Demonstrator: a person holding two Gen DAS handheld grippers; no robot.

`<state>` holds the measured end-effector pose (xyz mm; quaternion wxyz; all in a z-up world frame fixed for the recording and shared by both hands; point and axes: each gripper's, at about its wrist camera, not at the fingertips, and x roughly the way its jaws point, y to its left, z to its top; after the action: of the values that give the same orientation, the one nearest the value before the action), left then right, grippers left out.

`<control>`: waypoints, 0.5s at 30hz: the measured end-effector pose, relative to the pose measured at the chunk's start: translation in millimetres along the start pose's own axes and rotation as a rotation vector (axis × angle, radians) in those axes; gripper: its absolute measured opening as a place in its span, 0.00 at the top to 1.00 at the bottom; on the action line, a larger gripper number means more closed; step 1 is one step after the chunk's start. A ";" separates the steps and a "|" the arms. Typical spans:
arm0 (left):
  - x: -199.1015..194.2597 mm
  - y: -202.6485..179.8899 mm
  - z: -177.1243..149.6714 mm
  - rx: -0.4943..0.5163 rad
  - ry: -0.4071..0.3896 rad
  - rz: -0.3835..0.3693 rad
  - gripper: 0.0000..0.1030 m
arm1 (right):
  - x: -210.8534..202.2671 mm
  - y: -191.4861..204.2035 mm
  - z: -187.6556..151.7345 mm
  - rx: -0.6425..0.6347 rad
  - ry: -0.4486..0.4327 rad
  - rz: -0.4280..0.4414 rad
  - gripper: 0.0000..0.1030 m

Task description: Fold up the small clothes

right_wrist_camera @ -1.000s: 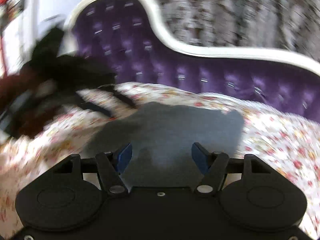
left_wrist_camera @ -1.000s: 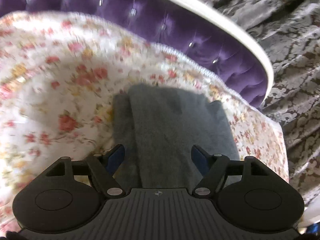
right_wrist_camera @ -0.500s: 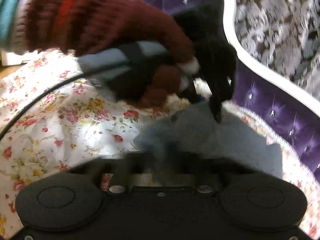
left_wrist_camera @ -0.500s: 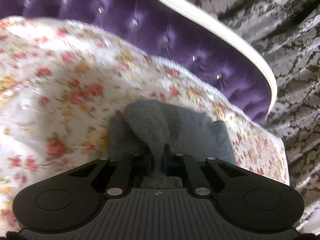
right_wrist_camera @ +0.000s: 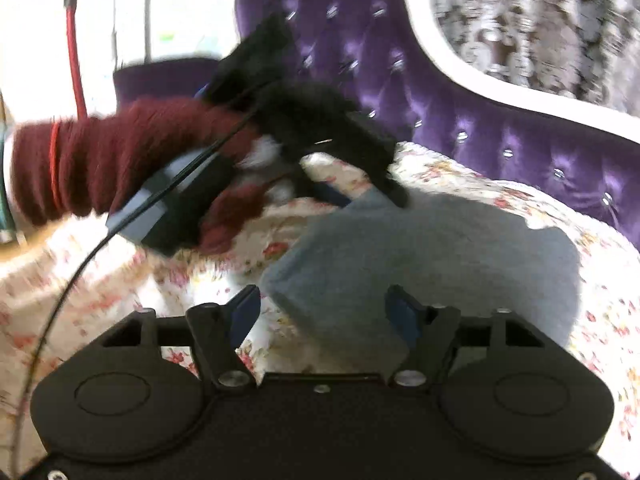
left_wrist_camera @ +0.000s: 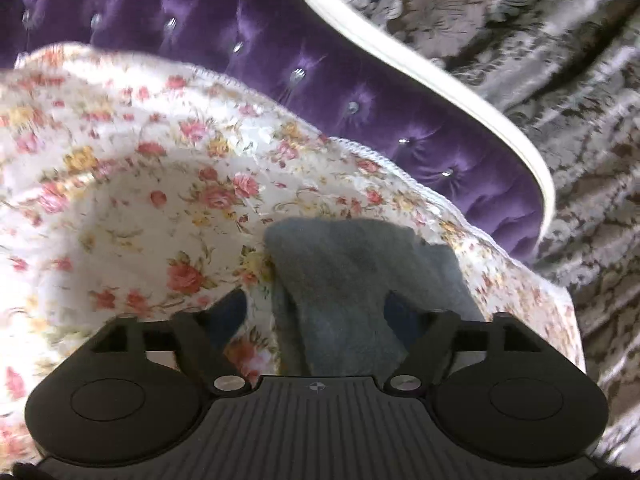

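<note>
A small grey garment point(left_wrist_camera: 344, 280) lies folded on the floral bedspread point(left_wrist_camera: 140, 184); it also shows in the right wrist view point(right_wrist_camera: 432, 256). My left gripper point(left_wrist_camera: 316, 312) is open, its blue-padded jaws spread either side of the garment's near edge. My right gripper point(right_wrist_camera: 324, 312) is open too, jaws wide over the garment's near left corner. In the right wrist view the left gripper point(right_wrist_camera: 360, 194) reaches in from the left, held by a hand in a dark red knitted glove point(right_wrist_camera: 120, 160), its tips at the garment's far edge.
A purple tufted headboard point(left_wrist_camera: 280, 40) with a white frame point(left_wrist_camera: 440, 72) curves behind the bedspread. A patterned grey curtain point(left_wrist_camera: 540, 60) hangs beyond it. A black cable point(right_wrist_camera: 80, 272) trails from the left gripper over the bedspread.
Both grippers were open a second ago, shut on the grey garment half a second ago, and have now opened and let it go. The garment lies more folded than before.
</note>
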<state>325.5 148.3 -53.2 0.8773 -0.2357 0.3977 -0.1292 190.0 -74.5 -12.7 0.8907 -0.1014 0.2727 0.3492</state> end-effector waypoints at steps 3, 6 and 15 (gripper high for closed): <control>-17.0 -1.4 -12.7 0.009 0.019 -0.037 0.16 | -24.3 -31.1 0.0 0.124 -0.037 0.006 0.21; -25.9 -3.4 -29.1 -0.003 0.060 -0.085 0.10 | -40.5 -72.6 -3.5 0.301 -0.071 0.014 0.13; -2.9 -13.3 -59.3 -0.004 0.179 -0.153 0.10 | -30.3 -167.2 -38.8 0.725 -0.074 0.055 0.08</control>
<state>278.1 119.6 -78.5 0.8253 -0.2547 0.4556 -0.2154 268.7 -229.0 -29.7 0.8683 0.2409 0.3492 0.2572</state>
